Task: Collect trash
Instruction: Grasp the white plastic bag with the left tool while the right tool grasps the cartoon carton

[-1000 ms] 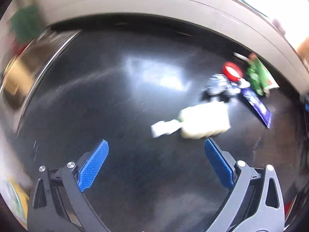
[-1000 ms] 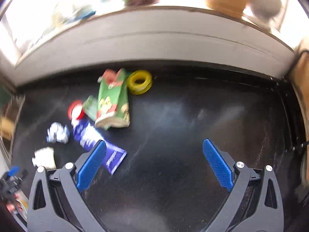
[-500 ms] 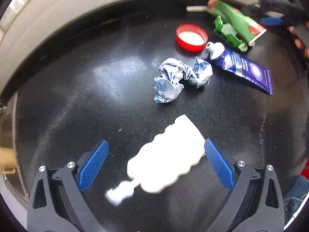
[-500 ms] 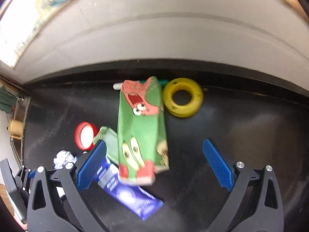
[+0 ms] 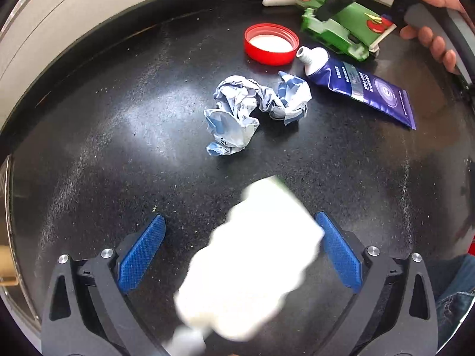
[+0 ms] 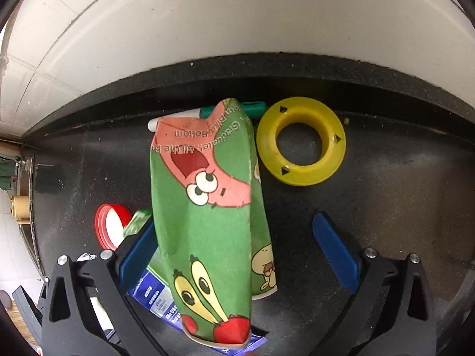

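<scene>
On the black counter, my left gripper [image 5: 239, 249] is open around a crushed white bottle [image 5: 252, 267], which lies blurred between the blue pads without visible contact. Beyond it lie a crumpled blue-white wrapper [image 5: 255, 106], a red lid [image 5: 271, 43], a blue tube [image 5: 359, 86] and a flattened green cartoon cup [image 5: 353, 26]. My right gripper [image 6: 237, 249] is open and straddles the green cartoon cup [image 6: 207, 207]; the blue tube [image 6: 160, 299] lies partly under the cup.
A yellow ring [image 6: 301, 141] lies right of the cup, near the white wall [image 6: 237, 23]. A green-capped marker [image 6: 249, 108] lies behind the cup. The red lid [image 6: 109, 225] sits at the cup's left. A sink edge [image 5: 4, 207] is at far left.
Both grippers moved forward and down. The white bottle now sits deeper between the left fingers; the green cup now sits between the right fingers. Both stayed open.
</scene>
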The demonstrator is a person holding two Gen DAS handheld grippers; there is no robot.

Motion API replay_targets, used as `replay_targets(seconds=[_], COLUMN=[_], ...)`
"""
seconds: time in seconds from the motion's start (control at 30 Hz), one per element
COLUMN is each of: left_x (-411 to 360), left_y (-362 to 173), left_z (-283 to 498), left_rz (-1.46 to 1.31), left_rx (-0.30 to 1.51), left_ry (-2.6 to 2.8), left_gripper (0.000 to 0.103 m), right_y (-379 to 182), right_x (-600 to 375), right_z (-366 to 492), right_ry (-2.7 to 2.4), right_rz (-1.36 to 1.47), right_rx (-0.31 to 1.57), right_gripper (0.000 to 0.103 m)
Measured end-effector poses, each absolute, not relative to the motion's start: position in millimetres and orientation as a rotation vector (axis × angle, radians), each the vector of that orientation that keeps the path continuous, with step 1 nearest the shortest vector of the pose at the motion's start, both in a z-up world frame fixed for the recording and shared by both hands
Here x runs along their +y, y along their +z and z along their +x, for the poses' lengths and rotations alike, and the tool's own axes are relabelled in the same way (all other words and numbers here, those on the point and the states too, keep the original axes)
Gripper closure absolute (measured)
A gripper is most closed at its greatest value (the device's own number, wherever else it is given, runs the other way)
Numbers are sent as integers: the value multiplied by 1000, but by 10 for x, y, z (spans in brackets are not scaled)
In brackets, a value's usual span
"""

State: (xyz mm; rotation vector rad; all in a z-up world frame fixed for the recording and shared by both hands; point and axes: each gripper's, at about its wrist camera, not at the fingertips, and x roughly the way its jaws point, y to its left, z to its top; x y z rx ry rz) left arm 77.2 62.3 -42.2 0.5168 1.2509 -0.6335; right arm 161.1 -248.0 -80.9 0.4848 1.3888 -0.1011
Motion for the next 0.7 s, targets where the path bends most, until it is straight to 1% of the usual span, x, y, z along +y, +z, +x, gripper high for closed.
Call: replay_targets(seconds=[0.07, 0.1, 0.13, 0.17, 0.2, 0.23, 0.27, 0.33, 0.37, 0.57, 0.7], left_x=[606, 582, 579, 559, 575, 616, 653, 742, 763, 937, 935], left_y=[-429, -439, -438, -423, -358, -311, -293, -275, -267, -168, -54], left_z=[792, 826, 848, 884, 897, 915, 974, 1045, 1048, 985, 858], left_rz=[528, 519, 500, 490, 466, 451, 412, 296, 293, 292, 299], left_rx=[1274, 1288, 1297, 1297, 1277, 1258, 1290, 1325, 1324, 1319, 1302], left_ry=[-633, -617, -592, -579, -562, -546, -518, -535, -529, -517, -521], left_gripper=[5, 6, 6, 13, 41, 66, 73, 78, 79, 79, 79], right_y=[-817, -818, -799, -788, -796, -797, -783, -723, -682, -291, -266], right_x=[-2474, -2597, -2631, -2665, -2691, -2705, -2702, -2733, -2749, -2926, -3045], right_z=[1652, 1631, 1617, 1602, 1577, 1552, 1523, 1442, 1385, 1021, 725], right_ry=[-85, -82, -88, -47, -46, -49, -53, -63, -67, -136, -174], right_rz=[538, 573, 590, 650, 689, 706, 692, 704, 711, 639, 654], right_rx=[1367, 1352, 1336, 1320, 1320, 1314, 1306, 1275, 1259, 1162, 1147], right_gripper=[6, 14, 26, 46, 47, 48, 49, 49, 49, 49, 49])
